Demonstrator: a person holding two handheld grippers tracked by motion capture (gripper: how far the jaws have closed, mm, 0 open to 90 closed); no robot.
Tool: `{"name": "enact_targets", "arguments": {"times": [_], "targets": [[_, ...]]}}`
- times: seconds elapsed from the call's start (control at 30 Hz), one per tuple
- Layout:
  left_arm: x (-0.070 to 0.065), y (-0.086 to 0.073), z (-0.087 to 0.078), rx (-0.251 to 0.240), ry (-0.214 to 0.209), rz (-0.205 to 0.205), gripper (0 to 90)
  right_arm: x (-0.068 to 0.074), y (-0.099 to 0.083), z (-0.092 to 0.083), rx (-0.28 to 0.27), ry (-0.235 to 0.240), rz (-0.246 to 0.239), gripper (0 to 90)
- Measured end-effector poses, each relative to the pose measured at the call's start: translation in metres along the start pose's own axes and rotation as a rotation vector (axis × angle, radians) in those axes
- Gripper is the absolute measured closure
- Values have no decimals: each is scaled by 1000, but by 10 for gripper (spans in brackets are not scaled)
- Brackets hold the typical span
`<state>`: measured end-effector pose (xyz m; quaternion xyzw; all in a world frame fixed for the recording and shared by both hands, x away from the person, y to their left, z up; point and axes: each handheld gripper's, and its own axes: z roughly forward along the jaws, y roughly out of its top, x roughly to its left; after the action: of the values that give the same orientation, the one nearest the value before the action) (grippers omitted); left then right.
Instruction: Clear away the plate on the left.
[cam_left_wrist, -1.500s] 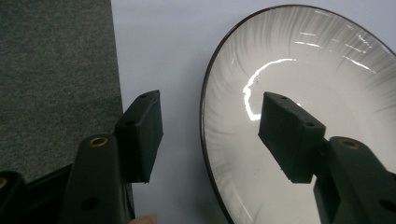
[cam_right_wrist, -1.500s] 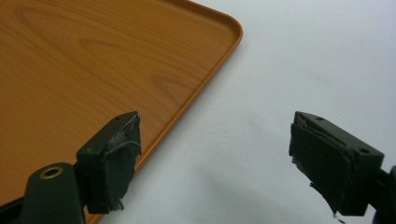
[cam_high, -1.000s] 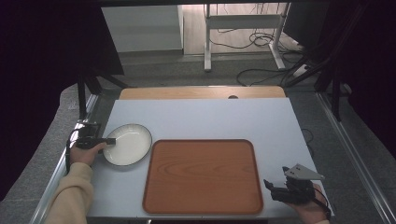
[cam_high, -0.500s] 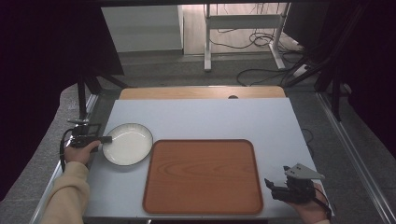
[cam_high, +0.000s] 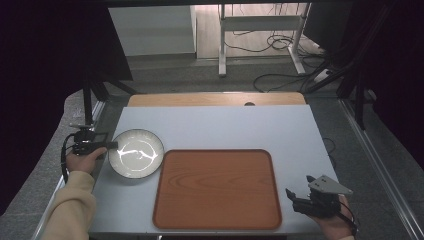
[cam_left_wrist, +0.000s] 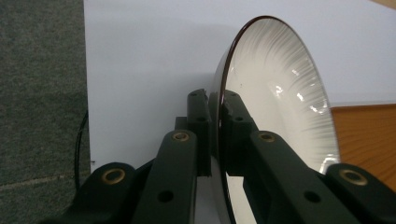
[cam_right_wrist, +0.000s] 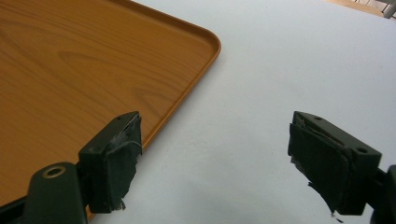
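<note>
In the high view the left gripper (cam_high: 111, 145) at the left edge pinches the rim of the plate (cam_high: 136, 153), which sits at centre left, just beside the tray (cam_high: 216, 189) on the table (cam_high: 225, 127). The left gripper view shows what that view cannot: the thin rim (cam_left_wrist: 217, 100) clamped between both black pads, and fine radial ridges on the plate's glossy white inside. The right gripper (cam_high: 295, 197), at lower right, has its jaws spread and holds nothing. Its own view shows worn, frayed padding on the fingers (cam_right_wrist: 116, 161) and the tray's wood-grain surface, raised lip and rounded corner.
</note>
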<state>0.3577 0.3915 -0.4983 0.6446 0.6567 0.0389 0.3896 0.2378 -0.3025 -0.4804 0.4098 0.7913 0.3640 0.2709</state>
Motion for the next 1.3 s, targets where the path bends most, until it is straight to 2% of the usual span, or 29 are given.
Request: {"name": "enact_targets", "arguments": {"times": [0.07, 0.27, 0.47, 0.6, 0.77, 0.9, 1.03, 1.3], "targets": [[-2, 1, -4, -7, -8, -2, 834, 0, 0, 0, 1, 1, 0, 183], [-8, 4, -12, -23, 8, 16, 828, 1, 0, 1, 2, 2, 2, 182], [-12, 5, -21, -70, -30, 11, 830, 1, 0, 1, 4, -1, 0, 183], [-22, 9, -31, -99, -55, 36, 830, 1, 0, 1, 6, -2, 4, 184], [-30, 10, -38, -122, -80, 47, 829, 1, 0, 1, 5, -1, 3, 184], [-41, 7, -46, -149, -123, 76, 830, 1, 0, 1, 8, 0, 2, 184], [-50, 6, -52, -172, -147, 98, 830, 1, 0, 2, 9, -1, 4, 184], [-65, 3, -56, -182, -181, 136, 829, 1, 0, 1, 8, 2, 2, 185]]}}
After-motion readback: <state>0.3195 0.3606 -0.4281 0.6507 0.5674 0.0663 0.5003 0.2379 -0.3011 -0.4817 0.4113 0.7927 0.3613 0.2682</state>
